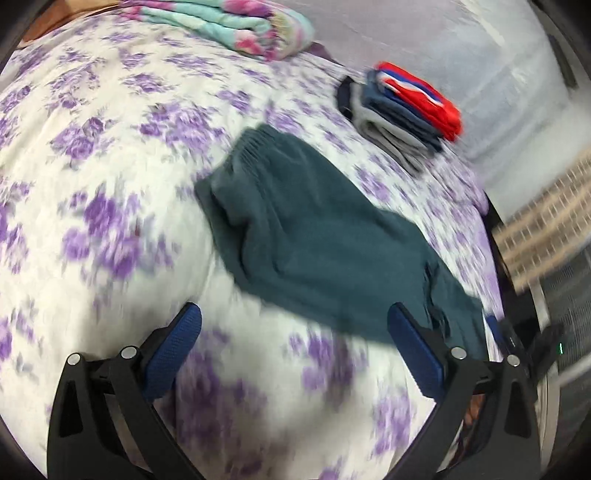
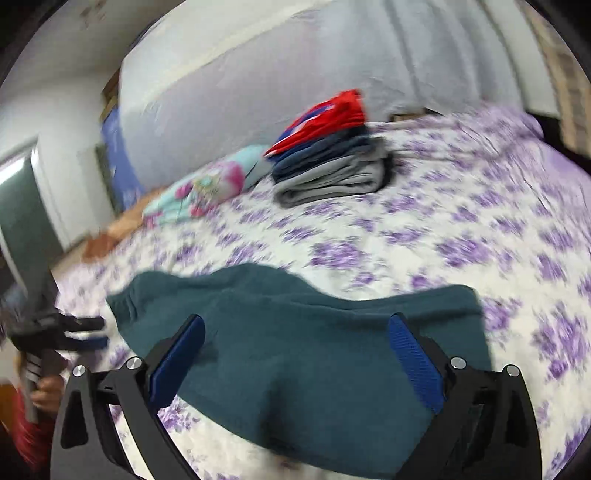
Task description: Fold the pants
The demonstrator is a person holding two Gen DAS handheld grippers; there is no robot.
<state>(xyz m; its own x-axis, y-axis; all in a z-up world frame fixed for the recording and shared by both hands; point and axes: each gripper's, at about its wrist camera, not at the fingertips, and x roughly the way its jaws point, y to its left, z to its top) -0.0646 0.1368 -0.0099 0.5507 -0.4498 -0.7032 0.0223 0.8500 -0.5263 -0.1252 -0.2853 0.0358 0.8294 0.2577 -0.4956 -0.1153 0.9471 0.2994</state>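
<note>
Dark teal pants (image 1: 325,243) lie folded over and rumpled on the bed, elastic waistband toward the far end. My left gripper (image 1: 295,328) is open and empty, hovering just short of the pants' near edge. In the right wrist view the same pants (image 2: 295,343) lie right under my right gripper (image 2: 297,339), which is open and empty above the cloth. The left gripper (image 2: 79,332) also shows at the left edge of the right wrist view, beside the pants' left end. Both views are blurred by motion.
The bed has a white sheet with purple flowers (image 1: 110,184). A stack of folded clothes with a red item on top (image 1: 406,107) sits beyond the pants, also in the right wrist view (image 2: 332,162). A folded pink and aqua blanket (image 1: 236,26) lies at the far end. The bed's edge (image 1: 498,236) is on the right.
</note>
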